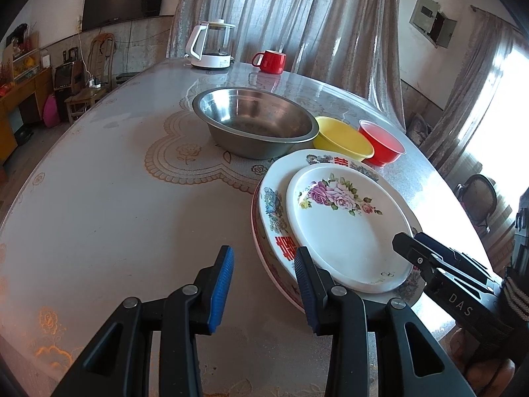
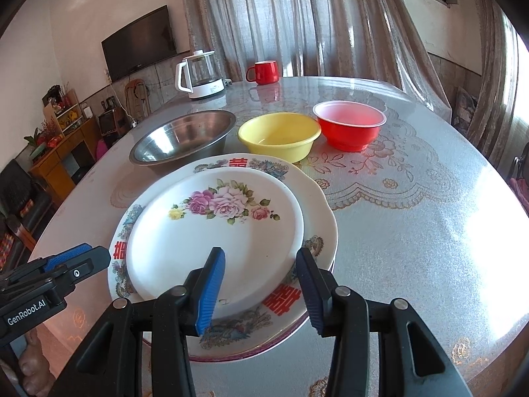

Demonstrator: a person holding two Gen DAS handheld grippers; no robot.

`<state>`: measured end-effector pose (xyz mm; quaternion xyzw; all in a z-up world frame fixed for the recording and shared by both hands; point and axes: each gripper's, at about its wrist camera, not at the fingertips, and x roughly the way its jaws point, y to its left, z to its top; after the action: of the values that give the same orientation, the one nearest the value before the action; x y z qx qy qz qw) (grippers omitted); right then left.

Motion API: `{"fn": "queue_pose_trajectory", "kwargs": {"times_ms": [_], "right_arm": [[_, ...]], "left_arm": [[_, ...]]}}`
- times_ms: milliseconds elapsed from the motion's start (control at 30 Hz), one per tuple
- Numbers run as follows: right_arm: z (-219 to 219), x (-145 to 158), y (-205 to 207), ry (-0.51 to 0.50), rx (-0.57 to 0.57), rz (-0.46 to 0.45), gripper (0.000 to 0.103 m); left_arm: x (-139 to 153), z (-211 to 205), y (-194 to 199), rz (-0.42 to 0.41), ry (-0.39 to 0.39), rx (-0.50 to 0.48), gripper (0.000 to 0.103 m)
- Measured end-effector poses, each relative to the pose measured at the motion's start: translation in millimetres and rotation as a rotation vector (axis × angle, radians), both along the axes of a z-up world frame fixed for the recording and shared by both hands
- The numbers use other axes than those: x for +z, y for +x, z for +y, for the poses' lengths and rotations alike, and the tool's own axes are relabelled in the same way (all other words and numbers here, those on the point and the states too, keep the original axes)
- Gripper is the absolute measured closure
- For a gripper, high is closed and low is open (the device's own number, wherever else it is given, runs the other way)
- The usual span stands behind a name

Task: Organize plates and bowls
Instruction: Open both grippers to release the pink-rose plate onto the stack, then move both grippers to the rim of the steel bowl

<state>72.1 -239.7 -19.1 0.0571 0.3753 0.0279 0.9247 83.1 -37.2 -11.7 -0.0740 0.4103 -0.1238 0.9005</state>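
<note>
Your right gripper (image 2: 261,284) hangs over the near rim of the rose-patterned plate (image 2: 215,231) atop the plate stack, jaws apart and empty; your left gripper (image 1: 264,284), likewise apart, sits just left of it; right is nearer.

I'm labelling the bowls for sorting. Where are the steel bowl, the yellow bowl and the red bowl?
steel bowl (image 2: 185,137): right wrist view, on its shiny inner wall.
yellow bowl (image 2: 279,134): right wrist view, on its inside bottom.
red bowl (image 2: 350,120): right wrist view, on its pale inside.
</note>
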Motion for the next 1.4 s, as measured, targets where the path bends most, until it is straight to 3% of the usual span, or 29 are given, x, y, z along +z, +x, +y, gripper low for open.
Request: {"fn": "queue_pose_trajectory", "kwargs": {"times_ms": [500, 700, 1000, 1400], "right_arm": [[-13, 3, 13, 0.103, -0.012, 0.012, 0.054], [-14, 7, 24, 0.132, -0.001, 0.014, 0.046], [-2, 21, 42, 0.165, 0.072, -0.019, 0.046], [13, 28, 80, 0.282, 0.178, 0.008, 0.046]], "left_arm": [[-4, 22, 14, 0.028, -0.064, 0.048, 0.060], [-4, 34, 31, 0.042, -0.079, 0.071, 0.061], [-4, 42, 60, 0.036, -0.009, 0.088, 0.061], [7, 54, 80, 0.019, -0.045, 0.140, 0.061]]}}
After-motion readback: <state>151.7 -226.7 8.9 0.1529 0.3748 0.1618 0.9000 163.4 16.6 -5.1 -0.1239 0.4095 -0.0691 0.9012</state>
